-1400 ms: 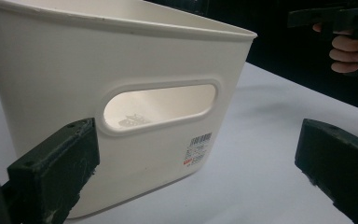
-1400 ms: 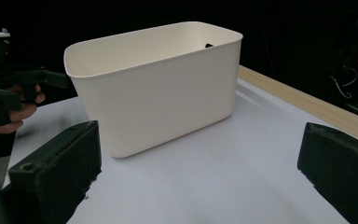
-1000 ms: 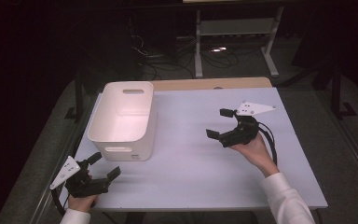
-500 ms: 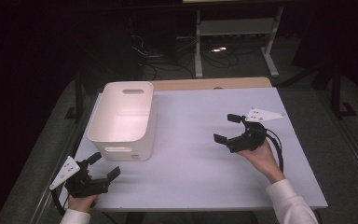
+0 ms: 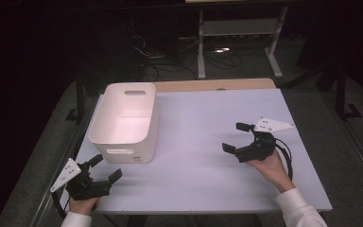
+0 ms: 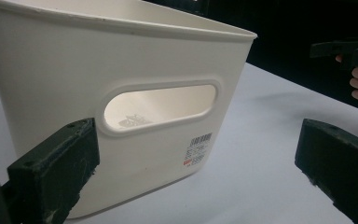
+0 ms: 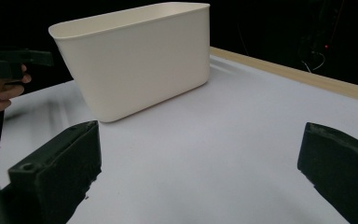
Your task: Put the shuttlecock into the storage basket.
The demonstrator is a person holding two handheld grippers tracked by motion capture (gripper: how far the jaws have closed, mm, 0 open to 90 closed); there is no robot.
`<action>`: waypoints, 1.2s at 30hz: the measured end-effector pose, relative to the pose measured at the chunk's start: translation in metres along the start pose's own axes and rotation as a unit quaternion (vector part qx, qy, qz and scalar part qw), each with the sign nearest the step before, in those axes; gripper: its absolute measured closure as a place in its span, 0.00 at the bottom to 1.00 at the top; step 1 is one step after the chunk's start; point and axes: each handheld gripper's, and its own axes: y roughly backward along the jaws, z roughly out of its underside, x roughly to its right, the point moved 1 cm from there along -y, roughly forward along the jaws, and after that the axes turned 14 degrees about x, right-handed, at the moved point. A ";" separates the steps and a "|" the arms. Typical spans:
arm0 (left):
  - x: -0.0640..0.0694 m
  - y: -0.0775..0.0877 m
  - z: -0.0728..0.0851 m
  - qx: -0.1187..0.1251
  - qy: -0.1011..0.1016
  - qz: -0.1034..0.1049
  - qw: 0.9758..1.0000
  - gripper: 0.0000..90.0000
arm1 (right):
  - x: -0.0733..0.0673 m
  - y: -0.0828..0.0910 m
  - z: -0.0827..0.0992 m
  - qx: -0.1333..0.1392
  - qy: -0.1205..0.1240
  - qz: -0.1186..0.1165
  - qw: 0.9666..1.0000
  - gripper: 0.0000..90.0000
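The left gripper [image 5: 106, 169], fingers spread and holding nothing, sits at the near left desk [image 5: 203, 118] edge, just short of the white bin [image 5: 125, 120]. The right gripper [image 5: 237, 137], fingers likewise spread, is at mid-right. The bin's long axis runs near to far; its base is hidden.

White handled bin [image 5: 125, 120] stands upright on table's left.
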 end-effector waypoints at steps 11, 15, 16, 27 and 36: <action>0.000 0.000 0.000 0.002 0.002 0.001 1.000 0.00 | -0.001 0.017 0.013 -0.004 -0.002 0.015 1.000 0.00; -0.001 0.001 -0.001 -0.006 -0.007 0.003 1.000 0.00 | -0.001 0.023 0.015 -0.002 -0.003 0.021 1.000 0.00; -0.001 0.001 -0.001 -0.004 -0.007 0.004 1.000 0.00 | -0.001 0.025 0.016 0.002 -0.003 0.024 1.000 0.00; -0.001 0.001 -0.001 0.000 -0.006 0.008 1.000 0.00 | -0.001 0.043 0.027 -0.001 0.002 0.042 0.999 0.00; -0.001 0.001 -0.001 0.000 -0.007 0.009 1.000 0.00 | -0.003 0.063 0.030 0.018 0.009 0.056 0.998 0.00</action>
